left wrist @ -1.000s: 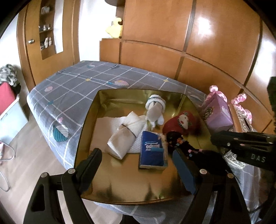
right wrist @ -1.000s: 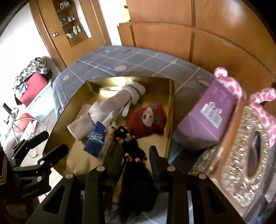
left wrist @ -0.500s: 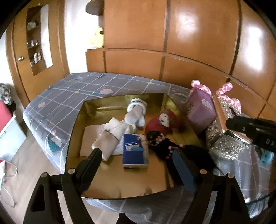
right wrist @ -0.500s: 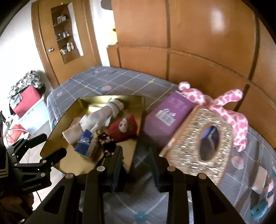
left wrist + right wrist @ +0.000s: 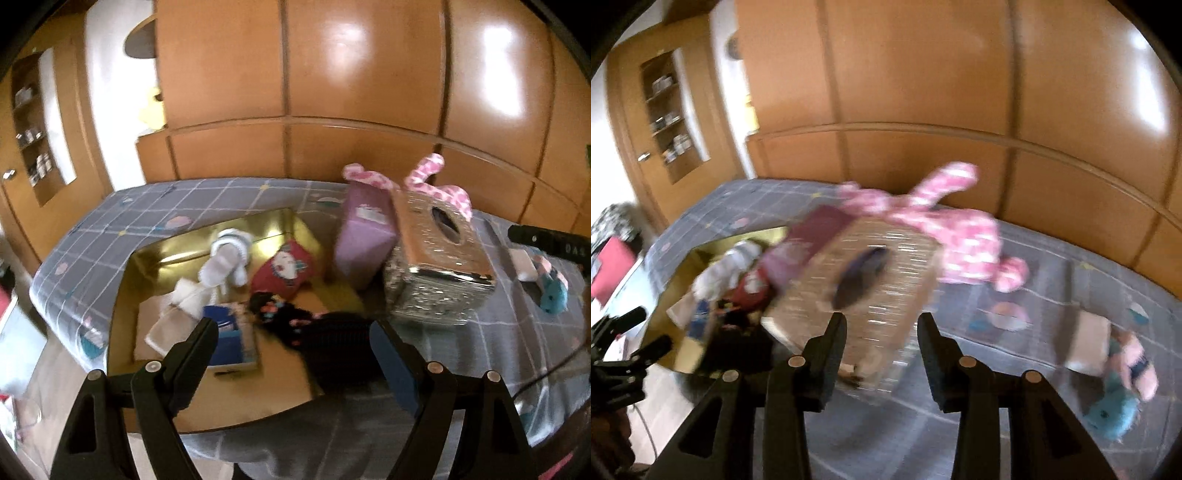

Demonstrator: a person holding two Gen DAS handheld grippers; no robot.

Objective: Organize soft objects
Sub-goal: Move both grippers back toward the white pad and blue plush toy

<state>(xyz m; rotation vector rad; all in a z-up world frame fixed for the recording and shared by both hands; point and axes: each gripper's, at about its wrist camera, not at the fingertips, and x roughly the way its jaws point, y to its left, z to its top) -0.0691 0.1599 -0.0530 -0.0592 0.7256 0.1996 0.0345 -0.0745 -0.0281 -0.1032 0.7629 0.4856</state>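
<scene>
tools: left tool (image 5: 291,343) released wide; right tool (image 5: 882,334) just opening, grasping nothing.

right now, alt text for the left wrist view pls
An open left gripper hovers empty over a gold tray on a grey checked bed, the tray holding a black glove, a red pouch, white socks and a blue tissue pack. A glittery tissue box and purple box stand to the right.

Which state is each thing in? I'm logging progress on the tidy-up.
gold tray: on bed, holding items
black glove: draped over tray's rim
blue tissue pack: flat in tray
sparkly tissue box: on bed, outside tray
left gripper: open, empty
right gripper: open, empty
</scene>
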